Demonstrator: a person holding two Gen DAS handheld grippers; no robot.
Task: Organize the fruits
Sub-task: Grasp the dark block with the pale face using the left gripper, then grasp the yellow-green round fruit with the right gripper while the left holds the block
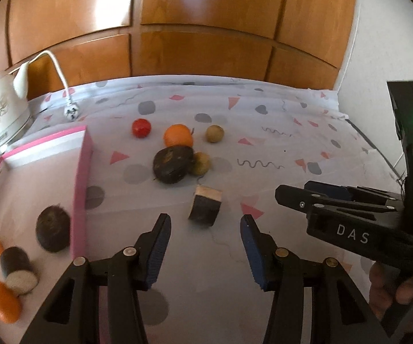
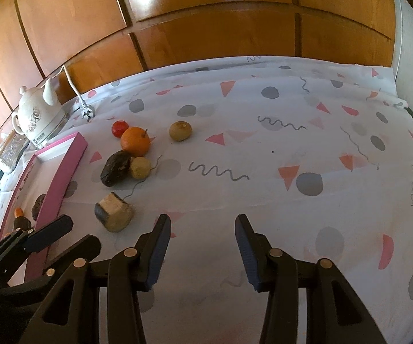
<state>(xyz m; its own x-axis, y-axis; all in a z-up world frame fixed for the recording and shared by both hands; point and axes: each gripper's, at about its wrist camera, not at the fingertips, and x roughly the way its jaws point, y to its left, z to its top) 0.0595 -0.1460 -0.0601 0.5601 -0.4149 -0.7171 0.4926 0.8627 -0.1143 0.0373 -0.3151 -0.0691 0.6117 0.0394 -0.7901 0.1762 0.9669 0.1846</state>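
Dark-skinned cut chunk (image 1: 205,206) (pale face up); both hand-held grippers (image 1: 205,229) (image 2: 202,229) spread, empty.

On the patterned cloth, a red tomato (image 1: 141,127) sits at the back, an orange (image 1: 178,135) beside it, a tan kiwi (image 1: 214,133) to the right. A dark avocado (image 1: 173,164) touches a second kiwi (image 1: 201,163). Nearer, a cut dark chunk (image 1: 205,206) lies alone, pale face tilted up. Inside the pink box (image 1: 80,177): a dark round fruit (image 1: 53,227), a dark cylinder (image 1: 18,268), two orange pieces (image 1: 2,301).
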